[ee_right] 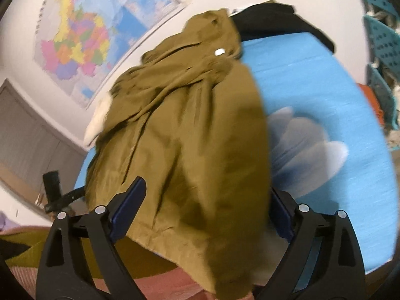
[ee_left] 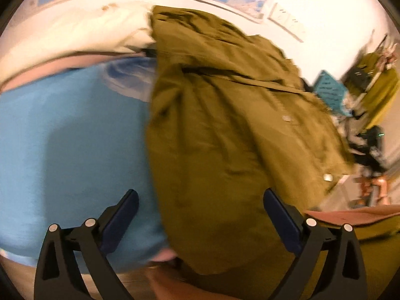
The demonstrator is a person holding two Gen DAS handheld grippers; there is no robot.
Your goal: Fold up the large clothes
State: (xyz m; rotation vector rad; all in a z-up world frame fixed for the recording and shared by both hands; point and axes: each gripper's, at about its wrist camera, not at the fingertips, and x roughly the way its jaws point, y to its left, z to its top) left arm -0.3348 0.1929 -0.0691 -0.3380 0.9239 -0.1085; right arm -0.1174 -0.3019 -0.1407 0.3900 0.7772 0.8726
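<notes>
— Two wrist views logged. What do I have in front of me?

— I see one crumpled olive-green cotton garment with pale snap buttons (ee_left: pixel 225 130) lying in a heap on the light blue bed sheet (ee_left: pixel 62 137). From my right wrist camera the same garment (ee_right: pixel 190 135) covers the left part of the sheet (ee_right: pixel 312 80), and its near hem hangs over the bed's edge towards me.

— Claw state, left?

— My left gripper (ee_left: pixel 200 200) stands wide apart. Its right finger (ee_left: pixel 282 222) is in front of the olive cloth, its left one over bare sheet; neither pad presses on fabric.

— And right?

— My right gripper (ee_right: pixel 207 195) is also spread wide. The hem lies between the fingers; the view is blurred, but I see no pinch.

— Surroundings?

— A cream pillow (ee_left: pixel 75 30) at the head of the bed, touching the garment's far end. A coloured wall map (ee_right: pixel 77 42) is behind it, and a black cloth (ee_right: pixel 280 20) sits at the sheet's far edge.
</notes>
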